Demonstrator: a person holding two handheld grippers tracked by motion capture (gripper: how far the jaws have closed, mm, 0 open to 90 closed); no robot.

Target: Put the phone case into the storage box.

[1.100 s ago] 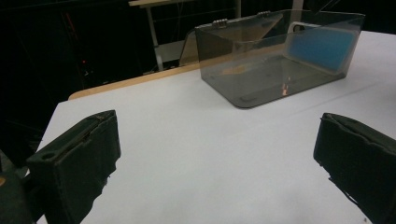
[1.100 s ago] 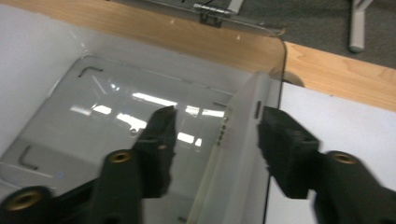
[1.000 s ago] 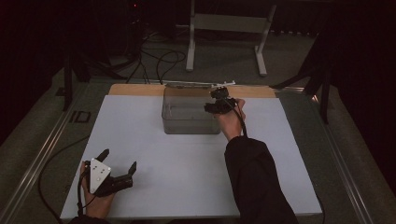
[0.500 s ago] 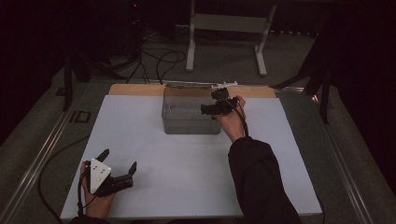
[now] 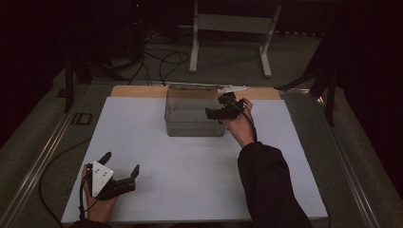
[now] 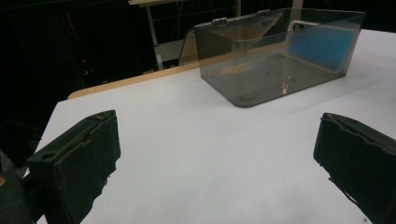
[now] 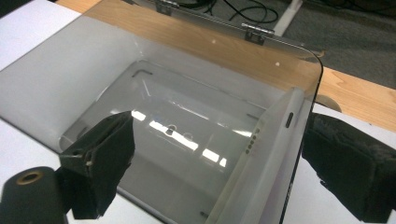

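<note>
A smoky clear plastic box (image 5: 190,121) stands on the white table, its lid (image 5: 204,87) folded open behind it. Inside, a phone (image 7: 266,158) with a blue back (image 6: 322,46) leans upright against the box's right wall. My right gripper (image 5: 212,113) hangs over that wall. Its jaws have just been opening, and in the right gripper view (image 7: 224,163) one is inside the box and one outside. The phone and wall stand between them, untouched. At the front left of the table, my left gripper (image 5: 121,162) rests open and empty (image 6: 219,158).
A wooden strip (image 5: 138,91) runs along the table's far edge behind the box (image 6: 280,70). Beyond it on the floor are a metal stand (image 5: 228,28) and cables (image 5: 161,61). White tabletop (image 5: 190,166) stretches between the two grippers.
The right gripper has shifted slightly towards me at the box's right wall. The left gripper has stayed where it was.
</note>
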